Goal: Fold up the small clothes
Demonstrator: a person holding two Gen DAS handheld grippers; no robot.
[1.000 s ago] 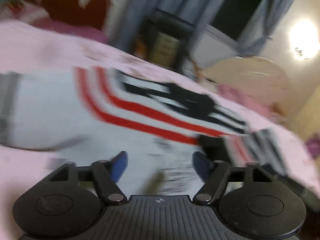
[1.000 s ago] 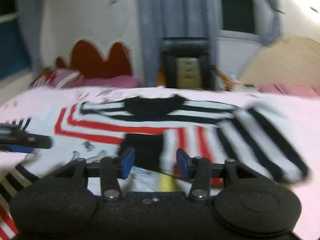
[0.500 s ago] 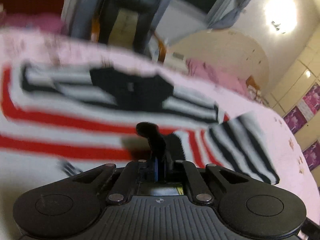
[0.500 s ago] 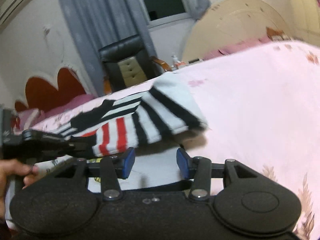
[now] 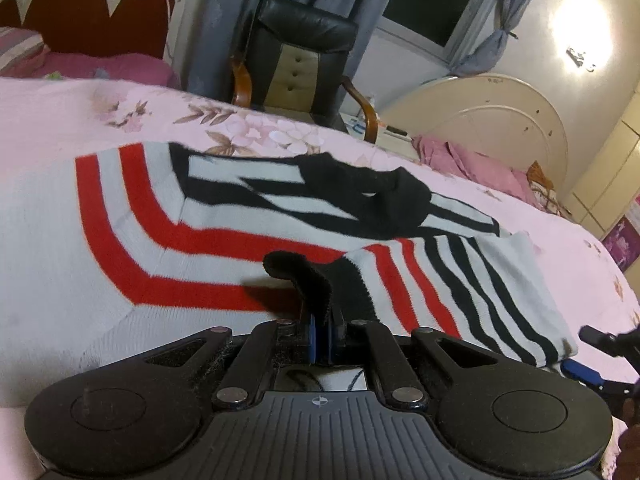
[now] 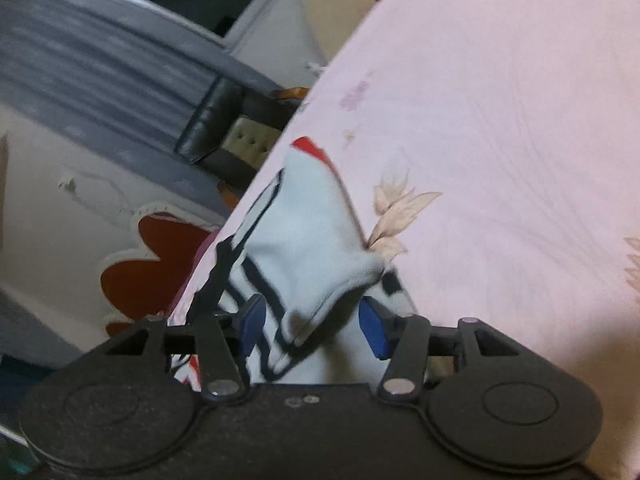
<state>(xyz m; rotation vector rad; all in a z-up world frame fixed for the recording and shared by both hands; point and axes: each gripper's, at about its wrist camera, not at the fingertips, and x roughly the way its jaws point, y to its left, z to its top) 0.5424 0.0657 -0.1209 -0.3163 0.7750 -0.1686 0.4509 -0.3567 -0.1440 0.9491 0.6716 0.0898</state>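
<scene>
A white knit sweater (image 5: 52, 240) with red and black stripes lies spread on the pink floral bedsheet (image 5: 568, 240). One sleeve is folded across its body, and my left gripper (image 5: 322, 338) is shut on that sleeve's black cuff (image 5: 316, 284). In the right wrist view the folded edge of the striped sleeve (image 6: 308, 248) pokes between the fingers of my right gripper (image 6: 312, 328). Its jaws are opening and the blue pads (image 6: 374, 330) stand clear of the cloth. The right gripper (image 5: 592, 360) also shows at the right edge of the left wrist view, beside the sleeve's fold.
A black leather armchair (image 5: 296, 52) stands behind the bed's far edge. At the far left are a red scalloped headboard (image 5: 88, 12) and a pink pillow (image 5: 108, 66). A cream arched board (image 5: 500, 112) and crumpled pink cloth (image 5: 472, 160) sit at the far right.
My left gripper went from open to shut on the black cuff and carried it over the sweater. The right gripper rolled sideways and moved along the sleeve to its fold.
</scene>
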